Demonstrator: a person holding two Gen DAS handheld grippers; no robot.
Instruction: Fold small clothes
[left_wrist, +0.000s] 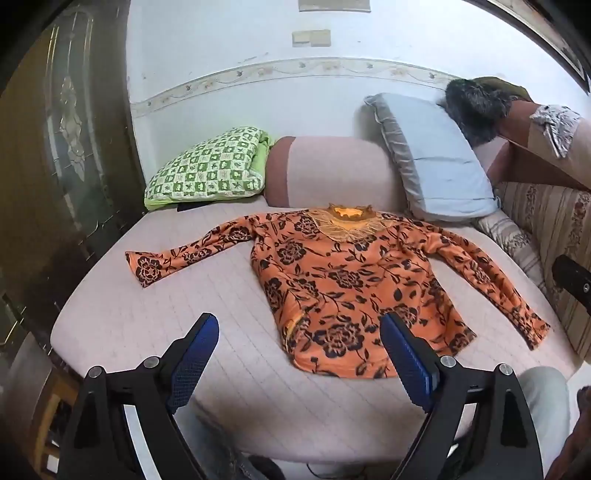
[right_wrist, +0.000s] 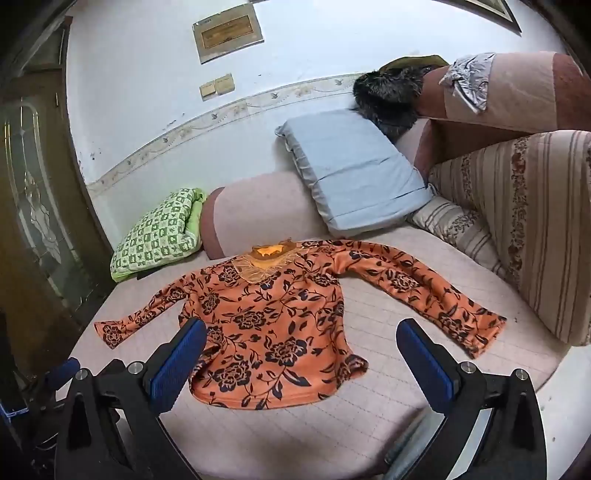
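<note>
- The bed (left_wrist: 229, 369), covered in a pale pink quilted sheet, carries the work; it looks like the only surface in use.
- My one garment, an orange floral top (left_wrist: 343, 291), lies flat on the bed, front up, neck toward the pillows and hem toward me.
- Both sleeves are spread out to the sides, the body is smooth, and I find no crease or fold laid in it. My judgement: folding is not yet begun; only the laying-out is done.
- Left to do, as I judge it: bring in each sleeve, then fold the body.
- My left tool (left_wrist: 299, 332) hangs above the hem's near corner, fully released, holding nothing.
- My right tool (right_wrist: 301, 338) hangs above the hem's other side, likewise released and empty.
- No other garment for folding is evident, and no folded pile.
</note>
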